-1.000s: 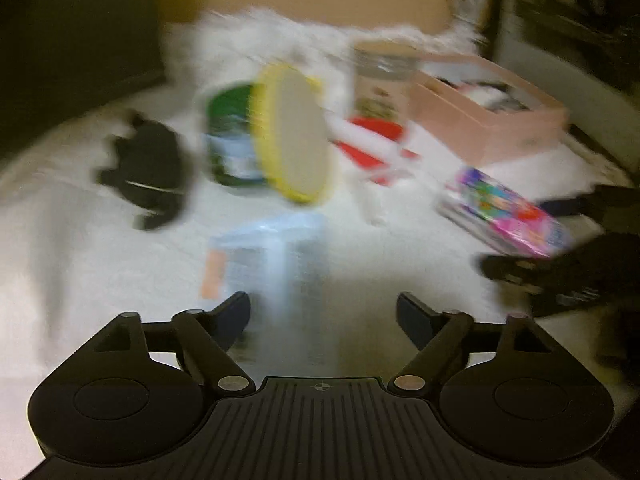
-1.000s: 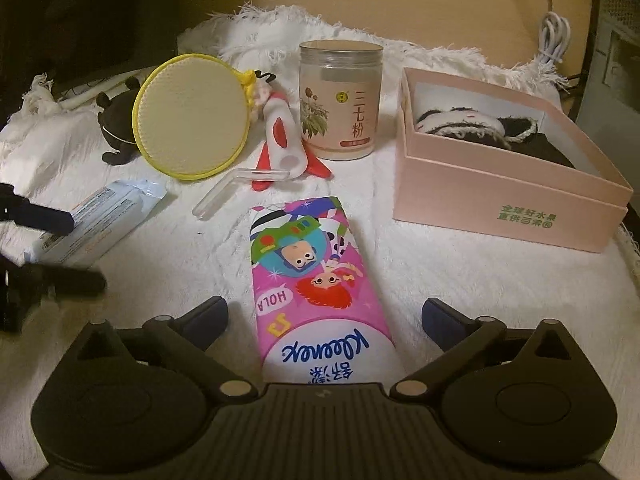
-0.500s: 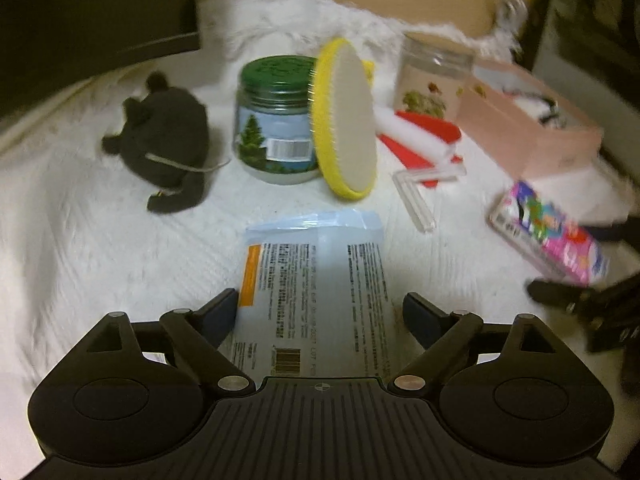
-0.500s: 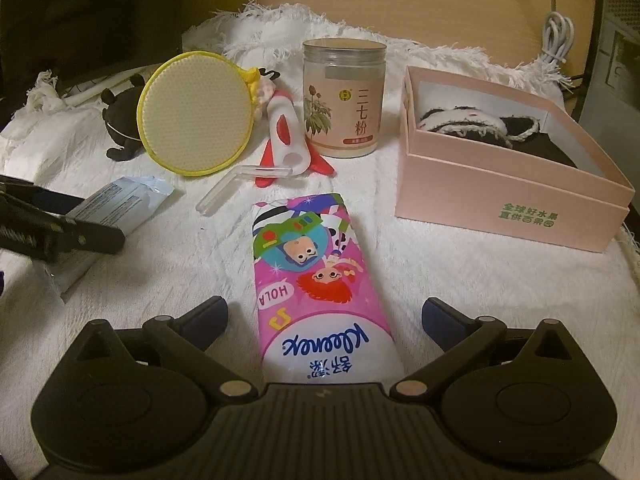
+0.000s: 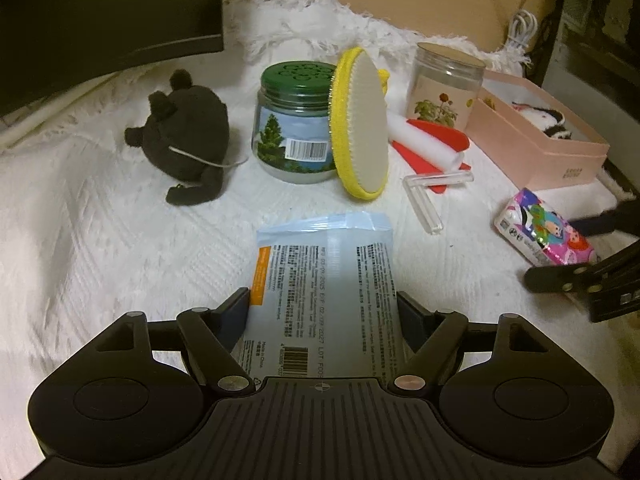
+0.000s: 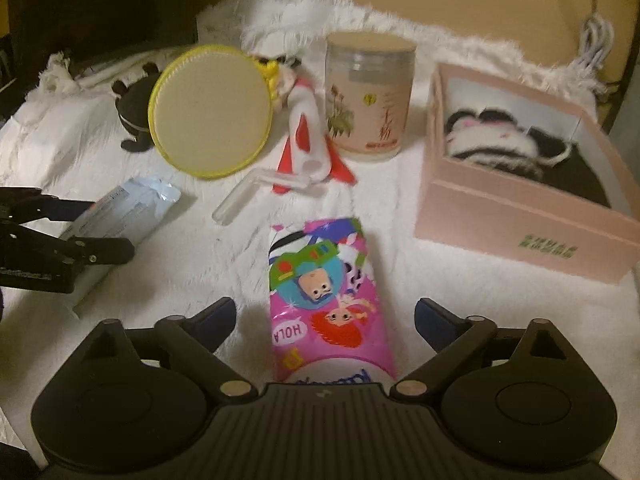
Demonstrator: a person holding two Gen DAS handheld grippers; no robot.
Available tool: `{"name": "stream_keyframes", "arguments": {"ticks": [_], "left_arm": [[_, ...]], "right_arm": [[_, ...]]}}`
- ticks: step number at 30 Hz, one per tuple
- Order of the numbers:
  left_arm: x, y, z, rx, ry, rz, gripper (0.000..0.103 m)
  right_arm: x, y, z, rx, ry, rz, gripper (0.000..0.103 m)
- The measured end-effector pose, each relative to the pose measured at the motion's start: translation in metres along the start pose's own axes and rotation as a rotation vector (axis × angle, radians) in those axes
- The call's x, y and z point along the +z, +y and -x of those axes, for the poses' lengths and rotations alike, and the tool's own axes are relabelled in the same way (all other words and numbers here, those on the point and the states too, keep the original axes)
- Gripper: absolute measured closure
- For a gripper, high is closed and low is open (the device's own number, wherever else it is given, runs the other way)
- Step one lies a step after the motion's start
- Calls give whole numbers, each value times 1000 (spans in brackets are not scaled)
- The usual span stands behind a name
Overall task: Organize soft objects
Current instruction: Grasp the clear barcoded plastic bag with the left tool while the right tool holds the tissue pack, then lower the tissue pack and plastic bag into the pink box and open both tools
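A light blue wipes pack [image 5: 324,264] lies flat on the white cloth between my left gripper's [image 5: 324,312] fingers. The jaws are closing and the pads stand right at its long edges, with no squeeze showing. The right wrist view shows the same pack [image 6: 132,208] inside the left gripper [image 6: 108,226]. A pink cartoon tissue pack [image 6: 324,280] lies between my right gripper's [image 6: 324,316] fingers. Those jaws are closing too, with a gap left on both sides. The open pink box [image 6: 500,224] at the right holds a black and white fluffy item [image 6: 488,136].
A black plush [image 5: 188,136], a green-lidded jar [image 5: 292,132], a yellow round brush [image 5: 364,128] leaning on it, a clear jar [image 5: 444,92], a red and white item [image 5: 432,144] and a clear plastic angle piece [image 5: 424,200] stand behind the packs. A white cable hangs at the back right.
My left gripper has swung over the wipes pack and now straddles it, fingers drawn in to its edges. My right gripper's fingers have narrowed around the tissue pack, and its view has shifted slightly.
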State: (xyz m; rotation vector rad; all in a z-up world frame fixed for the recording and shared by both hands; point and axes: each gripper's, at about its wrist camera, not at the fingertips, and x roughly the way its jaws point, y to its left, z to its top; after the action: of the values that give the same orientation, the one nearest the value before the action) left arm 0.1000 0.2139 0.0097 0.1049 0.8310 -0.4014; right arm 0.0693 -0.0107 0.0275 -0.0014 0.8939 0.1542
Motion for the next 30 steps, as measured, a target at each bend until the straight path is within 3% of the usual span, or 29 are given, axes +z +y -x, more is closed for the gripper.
{"name": "stream_keyframes", "arguments": {"ticks": [2, 3, 4, 7, 11, 15, 20, 25, 30], "left_arm": [[-1, 4, 3, -6, -4, 30, 22], [-2, 7, 4, -7, -5, 44, 22], [-2, 8, 5, -6, -5, 57, 22], [-3, 15, 12, -5, -18, 91, 23], [8, 26, 34, 9, -76, 125, 23], [48, 34, 64, 28, -189, 114, 23], [121, 29, 87, 13, -319, 84, 23], [188, -14, 89, -123, -384, 42, 23], [243, -84, 50, -354, -368, 60, 23]], "right_arm": [[2, 2, -6, 3, 36, -10, 25], [3, 2, -7, -10, 44, -11, 44], [4, 4, -6, -21, 38, -9, 50], [9, 7, 1, -22, 56, 9, 52], [23, 15, 22, 10, 18, 40, 53], [49, 19, 54, 40, -63, 80, 53], [110, -4, 96, 23, -194, 72, 53], [164, -58, 133, -76, -282, 35, 53], [189, -115, 150, -136, -295, -20, 52]]}}
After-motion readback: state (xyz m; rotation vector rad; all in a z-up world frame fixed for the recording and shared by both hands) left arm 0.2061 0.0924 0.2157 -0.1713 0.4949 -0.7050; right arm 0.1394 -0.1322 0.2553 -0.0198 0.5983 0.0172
